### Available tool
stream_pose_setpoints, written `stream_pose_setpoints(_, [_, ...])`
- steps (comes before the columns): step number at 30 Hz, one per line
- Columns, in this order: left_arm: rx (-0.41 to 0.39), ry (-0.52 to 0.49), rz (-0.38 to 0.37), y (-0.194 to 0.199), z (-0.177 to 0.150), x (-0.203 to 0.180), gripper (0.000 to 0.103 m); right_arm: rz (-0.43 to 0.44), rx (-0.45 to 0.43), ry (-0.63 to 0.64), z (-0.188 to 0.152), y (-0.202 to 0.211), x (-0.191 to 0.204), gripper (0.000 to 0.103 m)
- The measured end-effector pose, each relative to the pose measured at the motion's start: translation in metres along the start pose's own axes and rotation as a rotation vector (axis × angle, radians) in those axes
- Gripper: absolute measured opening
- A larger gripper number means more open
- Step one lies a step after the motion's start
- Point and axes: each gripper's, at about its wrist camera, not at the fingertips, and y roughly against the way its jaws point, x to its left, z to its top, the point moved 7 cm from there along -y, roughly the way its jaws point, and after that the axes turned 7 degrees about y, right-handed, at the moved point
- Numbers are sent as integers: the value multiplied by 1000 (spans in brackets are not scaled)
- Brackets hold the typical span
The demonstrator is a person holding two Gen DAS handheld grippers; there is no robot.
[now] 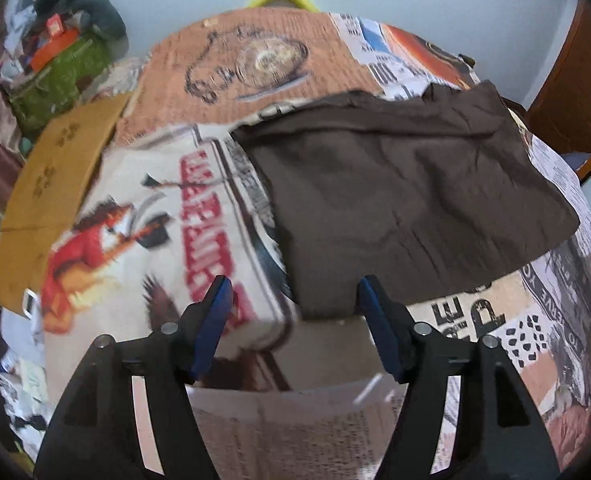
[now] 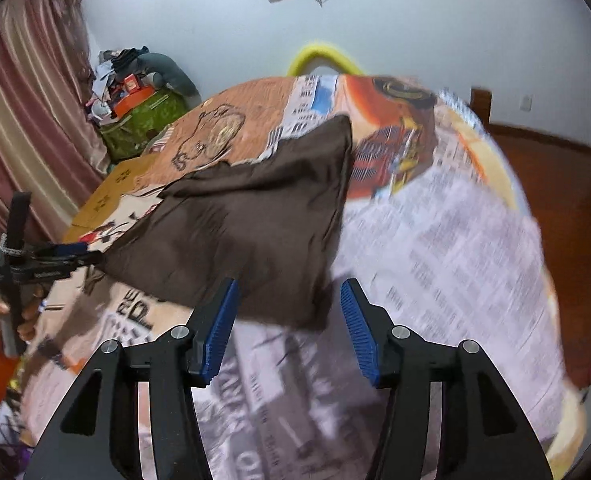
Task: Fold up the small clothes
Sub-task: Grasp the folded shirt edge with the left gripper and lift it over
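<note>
Brown garment lies folded flat on the printed tabletop cover, near edge facing both tongs. For the next fold, grab 2 near corners evenly and lift together. Left tongs are parted, empty, just beside the hem. Right tongs are parted, gripping nothing, near the corner.

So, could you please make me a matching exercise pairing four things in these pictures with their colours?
Things:
1. folded cloth garment
2. flat cardboard sheet
3. ribbed finger pads
4. curved foam piece behind the table

Colours:
A. blue
B. yellow
C. dark brown
D. tan

Pairs: 1-C, 2-D, 3-A, 4-B
</note>
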Motion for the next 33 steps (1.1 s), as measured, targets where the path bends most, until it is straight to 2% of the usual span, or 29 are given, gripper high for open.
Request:
stream_pose_setpoints(2, [22, 26, -19, -6, -3, -1, 65, 32, 25, -40, -10, -7, 3, 50])
stream_pose_setpoints(4, [18, 37, -56, -9, -3, -5, 52, 49, 61, -71, -20, -18, 4, 50])
stream_pose_setpoints(6, [28, 24, -96, -13, -3, -12, 27, 76, 93, -88, -26, -29, 6, 49])
stream_pose_setpoints(11, [16, -7, -80, -16, -3, -24, 17, 115, 99, -176, -17, -51, 0, 49])
stream_pose_setpoints(14, [26, -1, -89, -15, -6, -27, 13, 104, 68, -214, -8, -56, -5, 48])
stream_pose_setpoints(16, [30, -15, -103, -11, -10, -30, 13, 98, 57, -232, -5, -59, -8, 32])
stream_pose_setpoints(17, [29, -28, -102, -7, -13, -33, 13, 93, 59, -243, -3, -60, -12, 16])
stream_pose_setpoints(18, [30, -37, -108, -3, -16, -37, 13, 98, 58, -247, -6, -59, -11, 11])
stream_pose_setpoints(22, [41, -49, -146, 12, -35, -53, 13, 87, 42, -227, -6, -48, -17, 6])
stream_pose_setpoints(29, [59, -71, -182, 42, -68, -77, 13, 68, 28, -206, -18, -17, -27, 4])
stream_pose_setpoints(33, [47, -85, -148, 62, -79, -81, 14, 50, 26, -195, -25, -2, -32, 4])
